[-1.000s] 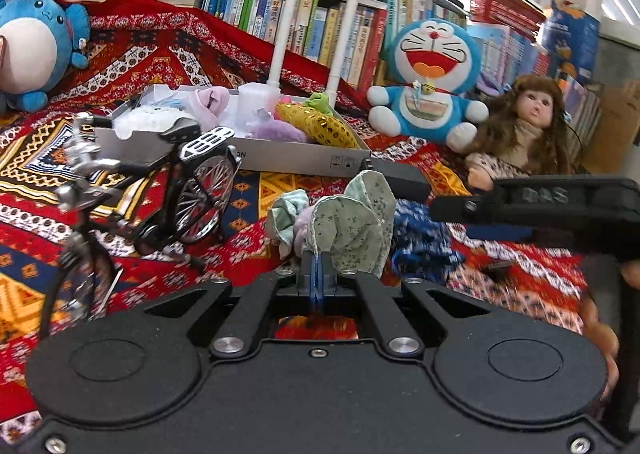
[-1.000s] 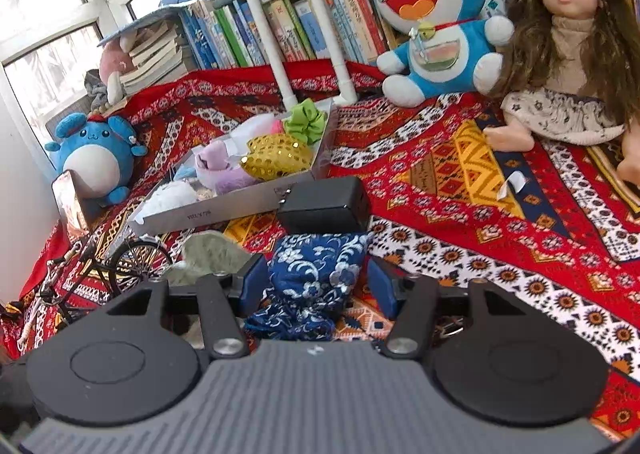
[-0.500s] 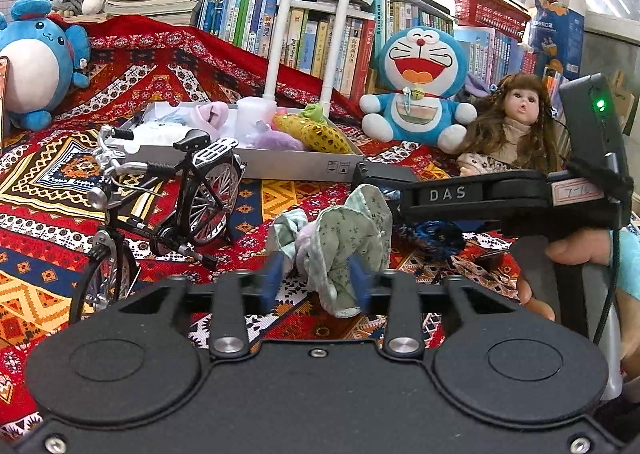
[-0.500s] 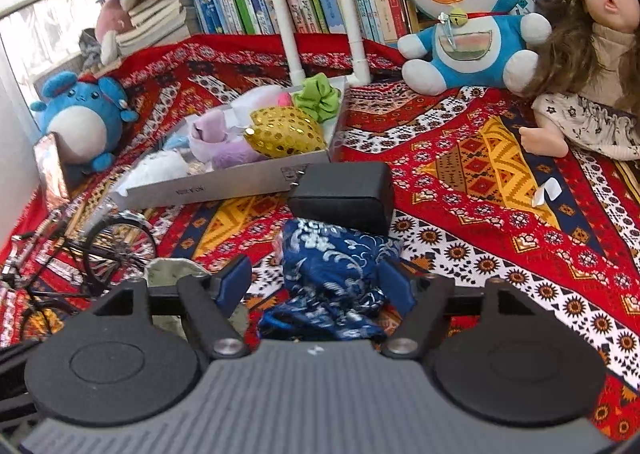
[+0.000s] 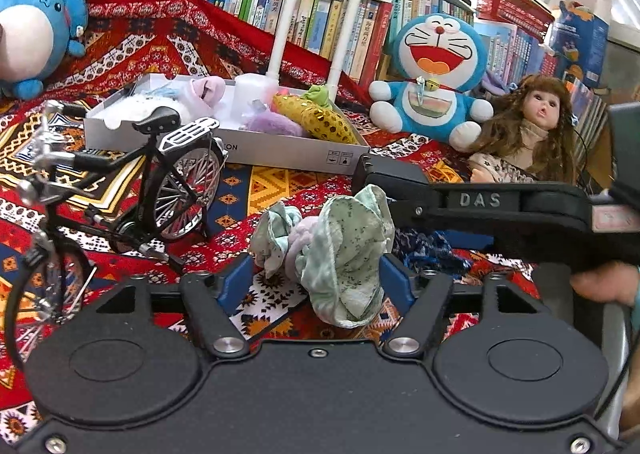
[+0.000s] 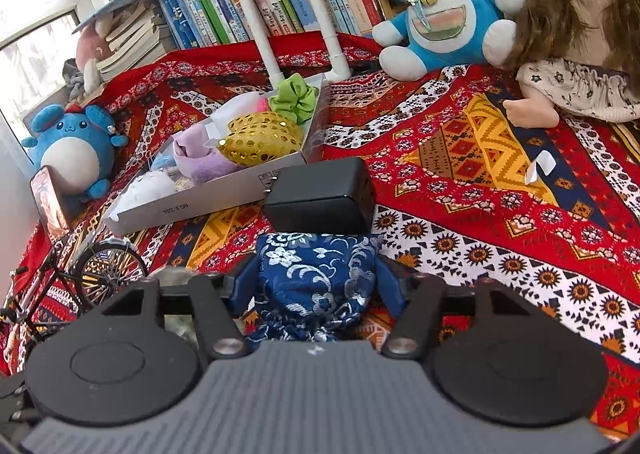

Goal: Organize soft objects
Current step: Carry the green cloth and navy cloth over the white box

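There are two plush toys, one blue round plush and one blue cat plush, and one doll. I count one model bicycle, one grey tray and one black box. Loose on the red patterned cloth lie two soft pieces: one green floral scrunchie and one blue floral pouch.

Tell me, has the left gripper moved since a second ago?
Yes. The left gripper, shut a second ago, is opening: its fingers have spread to either side of the green scrunchie, which lies where it did beside the toy bicycle.
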Motion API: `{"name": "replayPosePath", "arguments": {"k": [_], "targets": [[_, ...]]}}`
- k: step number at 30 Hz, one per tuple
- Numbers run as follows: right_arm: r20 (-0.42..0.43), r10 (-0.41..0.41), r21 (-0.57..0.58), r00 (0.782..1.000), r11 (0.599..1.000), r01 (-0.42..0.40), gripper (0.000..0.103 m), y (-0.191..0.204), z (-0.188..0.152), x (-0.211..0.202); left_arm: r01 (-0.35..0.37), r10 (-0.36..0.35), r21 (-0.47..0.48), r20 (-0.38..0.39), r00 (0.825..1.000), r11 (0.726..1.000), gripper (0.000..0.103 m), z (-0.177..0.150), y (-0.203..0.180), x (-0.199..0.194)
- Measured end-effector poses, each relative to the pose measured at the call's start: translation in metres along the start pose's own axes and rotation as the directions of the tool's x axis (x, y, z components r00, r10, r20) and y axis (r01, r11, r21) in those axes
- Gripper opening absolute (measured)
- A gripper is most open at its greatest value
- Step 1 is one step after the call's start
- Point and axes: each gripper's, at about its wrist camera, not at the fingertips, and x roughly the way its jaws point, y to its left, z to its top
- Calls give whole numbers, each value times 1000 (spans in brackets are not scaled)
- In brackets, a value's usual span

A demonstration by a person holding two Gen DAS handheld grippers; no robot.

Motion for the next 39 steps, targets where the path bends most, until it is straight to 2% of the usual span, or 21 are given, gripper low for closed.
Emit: {"name": "replayPosePath", "arguments": {"k": [2,6,10,15,18,20,22,25,31,39], "targets": [[2,4,6,1000,1000,-4,62,-1,0,-1,1,-1,-11,-1,1000,1000,74,1,0,4],[-15,35,-14,999,999,-35,59,-1,-1,-3,29,-29,-33,-9,1000,999,74,1,1,11],[-51,100,-62,994,993,-104,59,0,-4,-5,37,-37,-26,5,999,999,75,-1,1,10],[-82,189,-14,979,982,-191,58,-4,-6,-8,50,-50,-16,16,999,999,65,-1,1,7],[-92,189,-30,978,981,-193,58,-1,-6,-8,51,-51,4,30,998,999,58,0,0,4],[-97,191,-33,977,980,-195,58,2,-6,-9,53,-53,9,37,998,999,44,0,0,1],[-96,191,-36,977,980,-195,58,4,-7,-9,33,-34,24,47,998,999,35,1,-1,-2],[-93,190,-35,977,980,-194,58,5,-7,-10,32,-33,24,46,998,999,27,2,1,-4],[-69,193,-22,979,981,-195,58,5,-7,-18,38,-42,38,96,995,999,22,7,2,-18],[36,201,-23,979,979,-201,56,19,3,-47,85,-89,41,132,987,996,22,30,4,-49]]}}
